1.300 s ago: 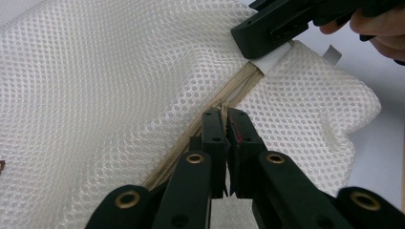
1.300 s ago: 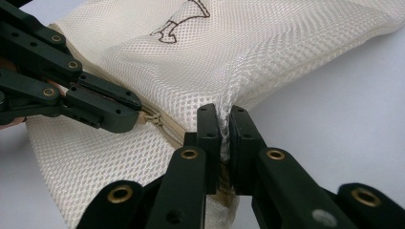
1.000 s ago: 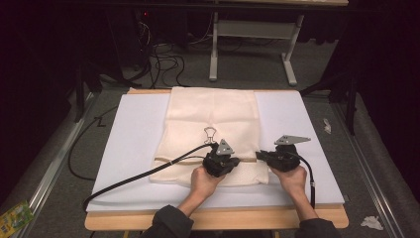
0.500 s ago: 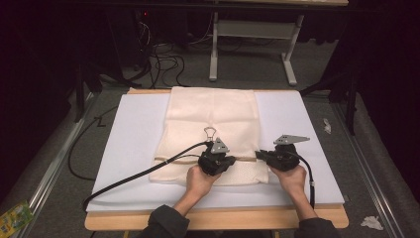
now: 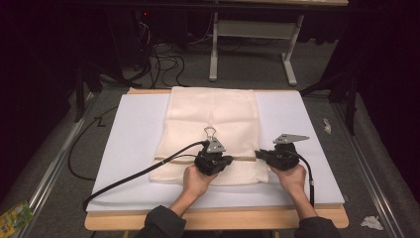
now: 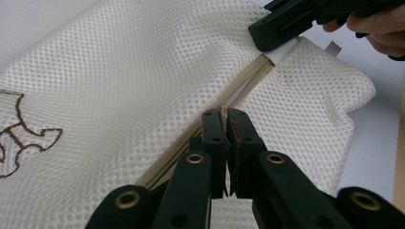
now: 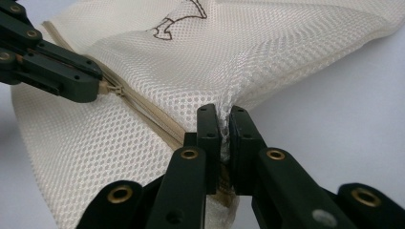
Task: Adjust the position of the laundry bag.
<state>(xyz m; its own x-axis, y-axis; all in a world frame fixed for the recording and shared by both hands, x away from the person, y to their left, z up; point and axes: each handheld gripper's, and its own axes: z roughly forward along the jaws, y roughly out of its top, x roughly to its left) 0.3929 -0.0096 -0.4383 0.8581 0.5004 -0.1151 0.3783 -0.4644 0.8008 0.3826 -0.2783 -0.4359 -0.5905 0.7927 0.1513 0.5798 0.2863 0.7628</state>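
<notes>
I'm bracing the mesh bag (image 5: 213, 124) mid-tabletop: right tongs (image 7: 223, 125) pinching mesh at the zipper's (image 7: 143, 107) end, left tongs (image 6: 225, 128) apparently clamping its pull. I'm drawing straight along the track.

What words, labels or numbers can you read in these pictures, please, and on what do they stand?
None can be read.
Mesh bag: a brown embroidered mark, cut off at the picture's edge; it spells nothing legible.
Green packet on the floor: print too small and blurred to read.
</notes>
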